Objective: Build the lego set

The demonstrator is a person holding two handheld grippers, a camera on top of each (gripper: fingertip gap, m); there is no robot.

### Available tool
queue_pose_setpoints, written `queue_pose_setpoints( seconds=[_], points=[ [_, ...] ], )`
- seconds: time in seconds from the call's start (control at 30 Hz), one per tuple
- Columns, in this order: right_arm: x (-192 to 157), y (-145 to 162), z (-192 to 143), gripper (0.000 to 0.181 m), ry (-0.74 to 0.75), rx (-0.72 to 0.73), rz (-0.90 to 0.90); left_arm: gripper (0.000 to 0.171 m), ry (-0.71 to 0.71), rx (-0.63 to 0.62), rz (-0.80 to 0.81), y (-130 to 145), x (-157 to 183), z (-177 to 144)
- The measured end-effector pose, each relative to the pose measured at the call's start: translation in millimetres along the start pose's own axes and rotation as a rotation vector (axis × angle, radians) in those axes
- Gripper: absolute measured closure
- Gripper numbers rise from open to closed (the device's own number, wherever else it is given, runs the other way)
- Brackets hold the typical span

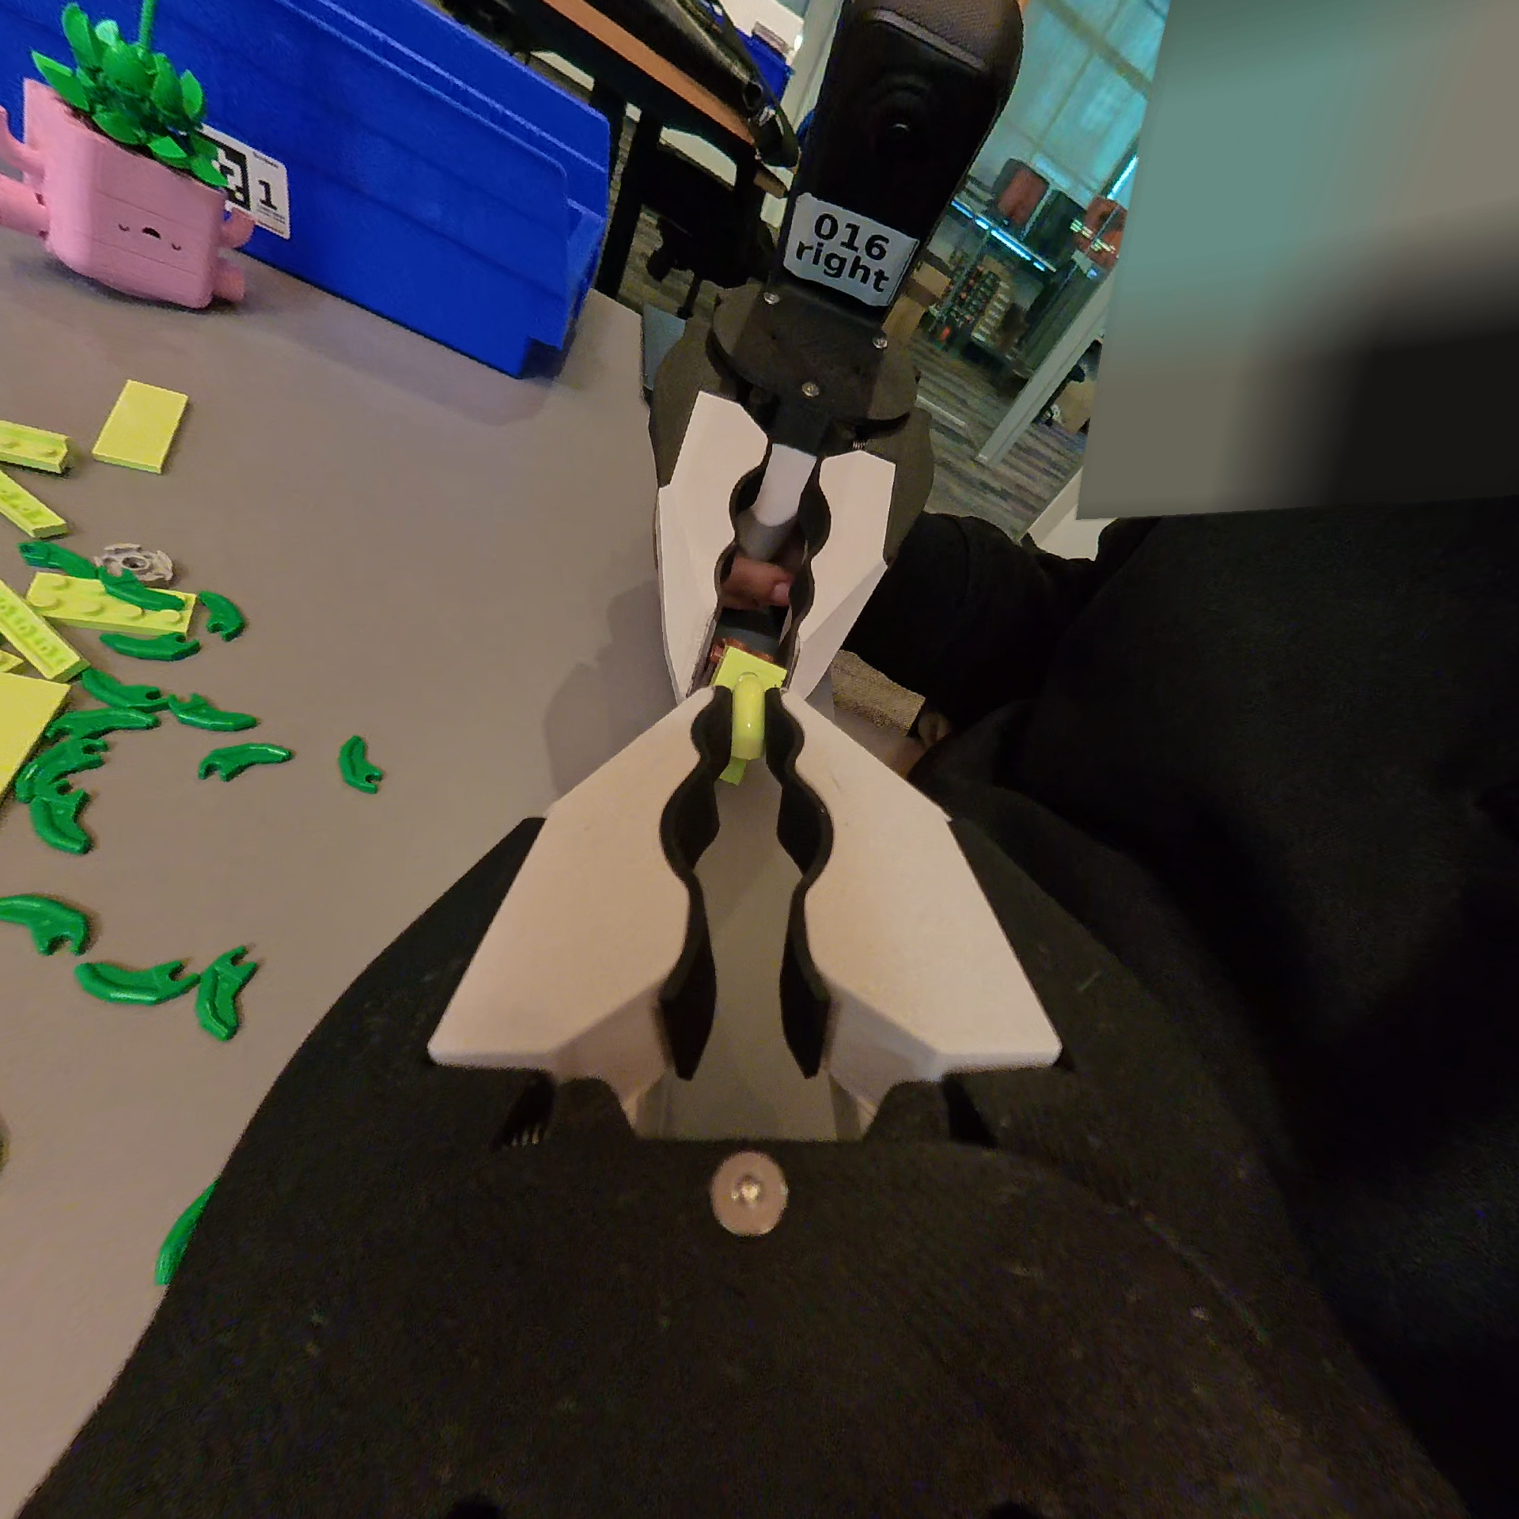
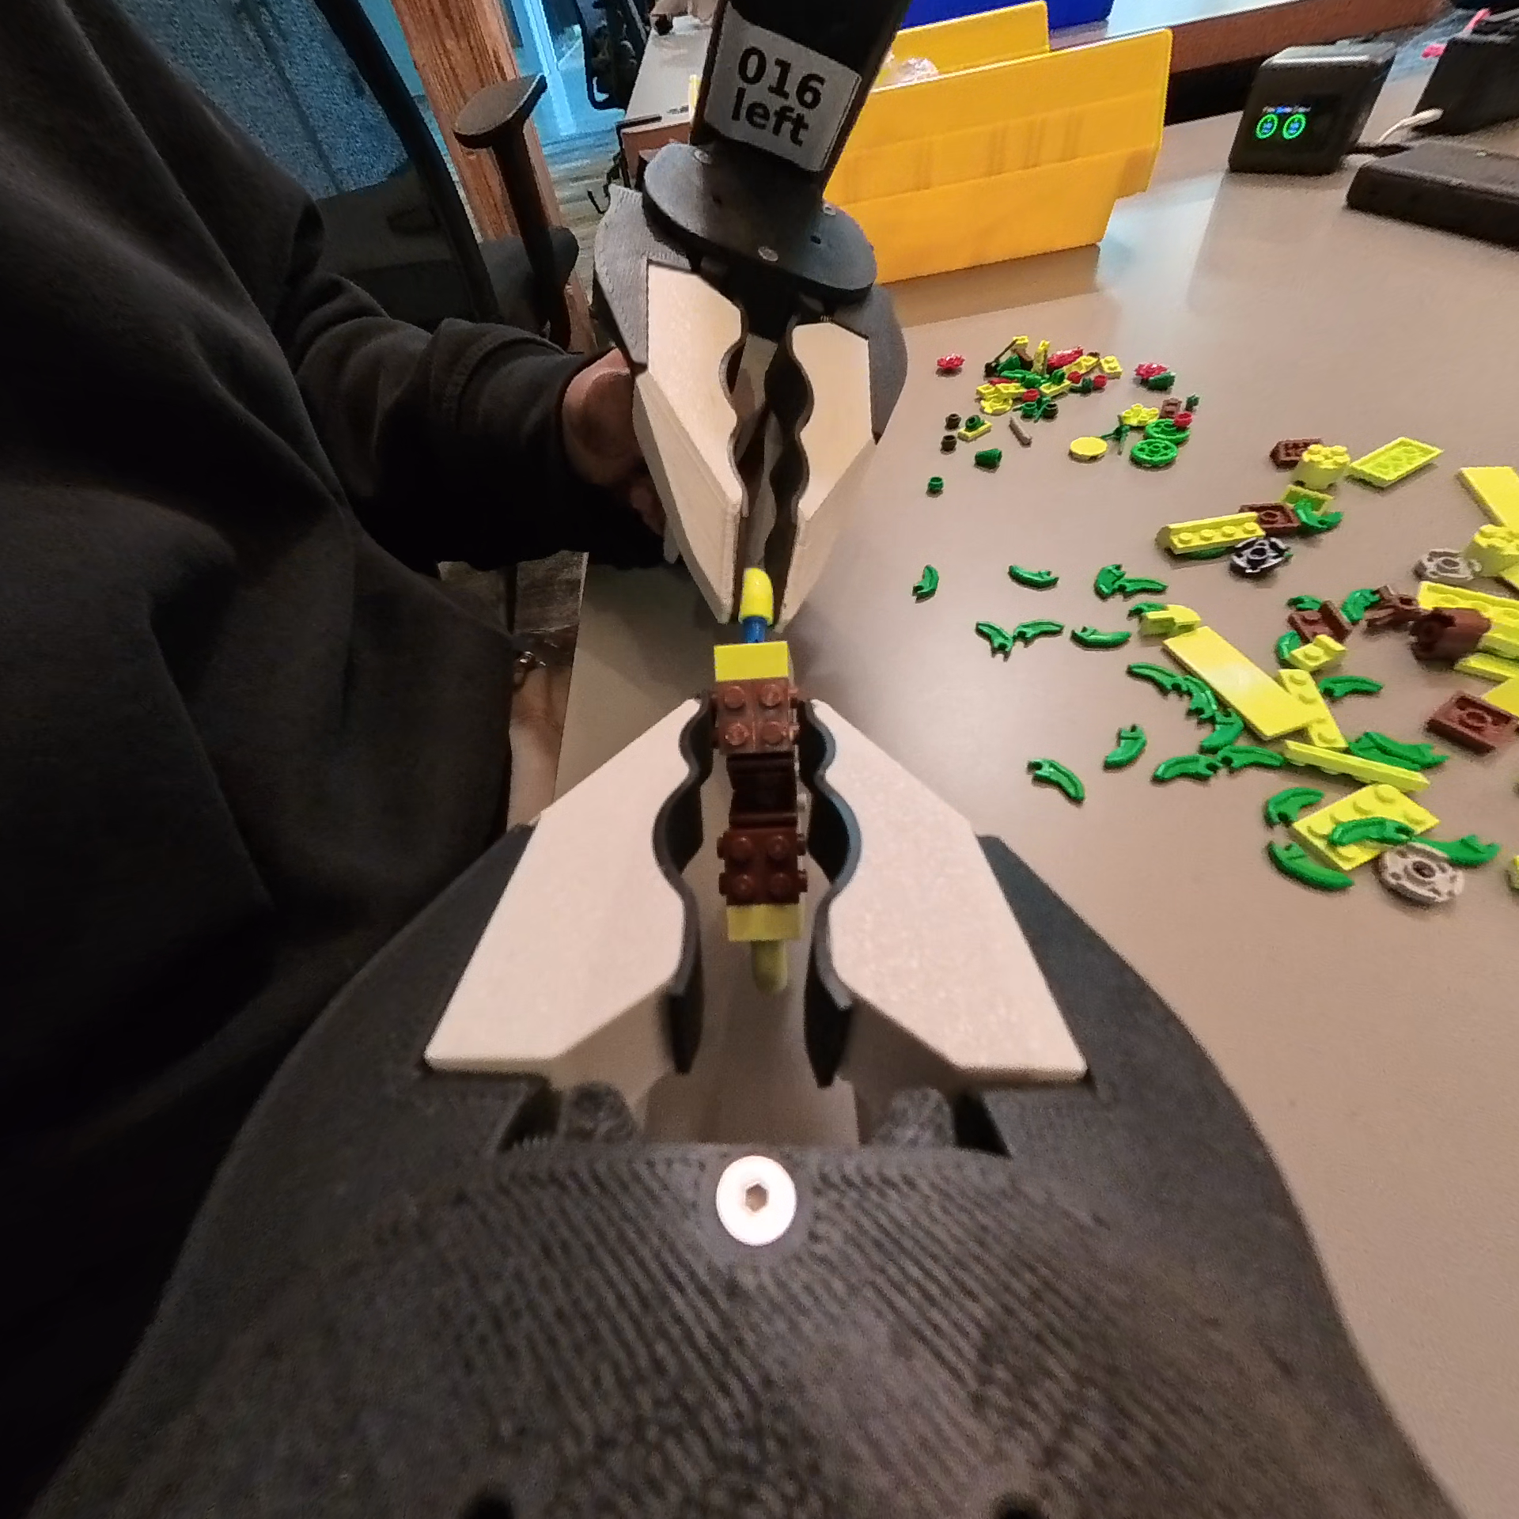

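My right gripper is shut on a small brown-and-lime brick assembly, held lengthways between the jaws above the table's near edge. My left gripper is shut on a small curved lime piece. That piece has a blue pin that points at the lime end block of the assembly. The two grippers face each other tip to tip. In the left wrist view the right gripper shows beyond mine, with the assembly's lime end right at my piece. In the right wrist view the left gripper shows beyond mine.
Loose green leaf pieces, lime plates and brown bricks lie scattered on the grey table. A pink brick pot with a green plant and a blue bin stand behind. A yellow bin and a black device stand at the far side.
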State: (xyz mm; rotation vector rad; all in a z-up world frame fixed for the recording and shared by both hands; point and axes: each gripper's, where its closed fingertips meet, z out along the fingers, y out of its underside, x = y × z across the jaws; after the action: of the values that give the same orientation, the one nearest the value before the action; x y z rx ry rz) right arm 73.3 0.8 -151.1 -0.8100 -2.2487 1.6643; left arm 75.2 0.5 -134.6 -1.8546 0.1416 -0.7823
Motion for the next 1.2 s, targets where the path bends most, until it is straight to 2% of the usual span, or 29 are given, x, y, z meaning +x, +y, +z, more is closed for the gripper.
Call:
queue_pose_setpoints(
  seconds=[0.23, 0.73, 0.87, 1.03, 1.2],
  points=[
    [0.4, 5.5, 1.3, 0.163, 0.002, -0.036, 0.006, 0.165, -0.061, -0.056, 0.075, 5.7, -2.5, 1.6],
    [3.3, 9.5, -2.7, 0.164, 0.003, -0.054, 0.027, 0.165, -0.132, -0.08, 0.128, 9.2, -6.8, 7.0],
    [2.4, 9.1, -4.6, 0.164, -0.008, -0.048, 0.029, 0.165, -0.14, -0.132, 0.136, 19.8, -9.3, 11.8],
    [2.3, 0.9, -9.9, 0.164, -0.014, 0.013, 0.041, 0.165, -0.103, -0.052, 0.106, 11.0, -6.4, 12.3],
    [-0.2, -22.9, -20.6, 0.164, -0.046, 0.171, 0.069, 0.165, -0.028, 0.117, 0.049, -13.0, 4.6, 7.6]
  ],
)
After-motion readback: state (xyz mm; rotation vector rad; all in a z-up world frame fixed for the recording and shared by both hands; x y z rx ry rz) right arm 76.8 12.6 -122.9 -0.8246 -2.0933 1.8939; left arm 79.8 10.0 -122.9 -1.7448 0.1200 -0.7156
